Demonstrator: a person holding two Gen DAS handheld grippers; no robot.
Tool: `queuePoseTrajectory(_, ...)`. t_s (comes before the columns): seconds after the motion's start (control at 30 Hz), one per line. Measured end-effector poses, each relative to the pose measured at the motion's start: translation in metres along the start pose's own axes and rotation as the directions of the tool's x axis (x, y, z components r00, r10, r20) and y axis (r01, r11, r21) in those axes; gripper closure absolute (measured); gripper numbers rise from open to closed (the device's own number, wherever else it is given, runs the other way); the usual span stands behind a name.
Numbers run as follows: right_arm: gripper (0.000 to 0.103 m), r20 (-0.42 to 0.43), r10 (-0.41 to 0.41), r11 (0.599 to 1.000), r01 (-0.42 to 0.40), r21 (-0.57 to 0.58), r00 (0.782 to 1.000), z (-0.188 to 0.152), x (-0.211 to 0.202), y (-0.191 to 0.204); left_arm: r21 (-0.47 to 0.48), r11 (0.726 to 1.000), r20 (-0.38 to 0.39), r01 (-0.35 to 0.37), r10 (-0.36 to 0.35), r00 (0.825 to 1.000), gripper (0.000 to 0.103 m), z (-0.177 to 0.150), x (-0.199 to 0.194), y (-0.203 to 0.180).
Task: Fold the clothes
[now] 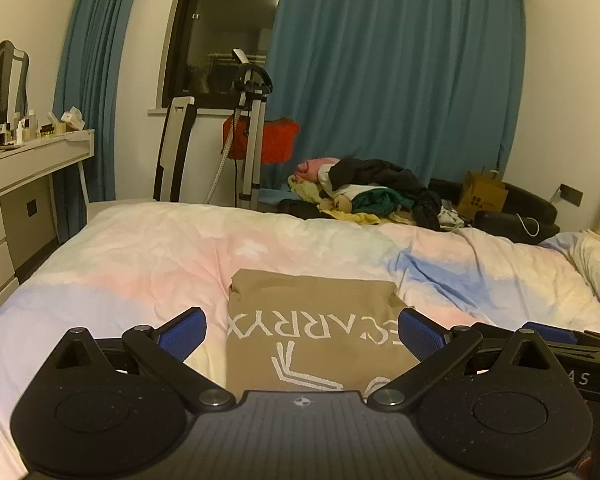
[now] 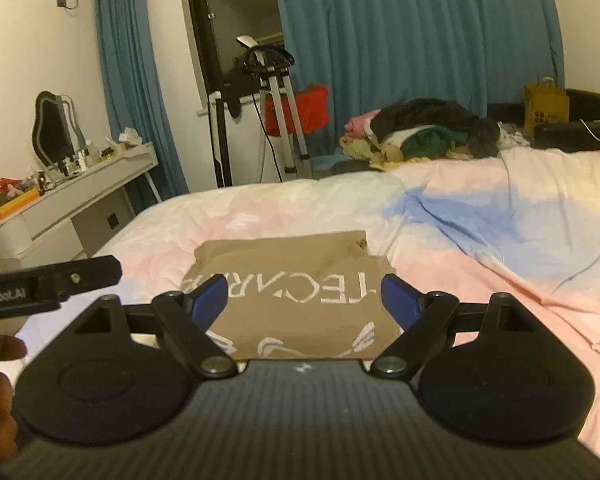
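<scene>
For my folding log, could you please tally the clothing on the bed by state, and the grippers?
Folded tan shirt: 1
Unfolded clothes pile: 1
Open grippers: 2, left gripper and right gripper
Total: 4

Left wrist view low and close over the bed point(image 1: 140, 264), facing forward along its fingers toward blue curtains point(image 1: 400, 80), right wrist view just beside it facing likewise, both sharing the tan folded garment point(image 1: 312, 320), clothes pile point(image 1: 372, 192), desk point(image 1: 32, 160)

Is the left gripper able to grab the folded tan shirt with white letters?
Probably yes. The left gripper is open, the folded tan shirt with white letters lies just ahead on the pastel bed cover, and nothing blocks it.
</scene>
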State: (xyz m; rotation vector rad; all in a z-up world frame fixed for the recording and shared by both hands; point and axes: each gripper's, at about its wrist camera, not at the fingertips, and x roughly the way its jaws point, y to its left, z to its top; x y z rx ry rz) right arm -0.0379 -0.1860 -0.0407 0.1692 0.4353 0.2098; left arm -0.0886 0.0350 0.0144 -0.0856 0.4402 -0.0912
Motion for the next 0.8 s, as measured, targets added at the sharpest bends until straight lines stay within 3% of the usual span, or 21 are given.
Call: queuePoseTrajectory(0.8,0.018,-0.003,-0.028,1.0,0.028,0.003,1.0,-0.0023,0.0,-0.0021,0.005,1.0,-0.006,-0.015,0.015,1.0,0.0,-0.0022,0.0056,-0.006)
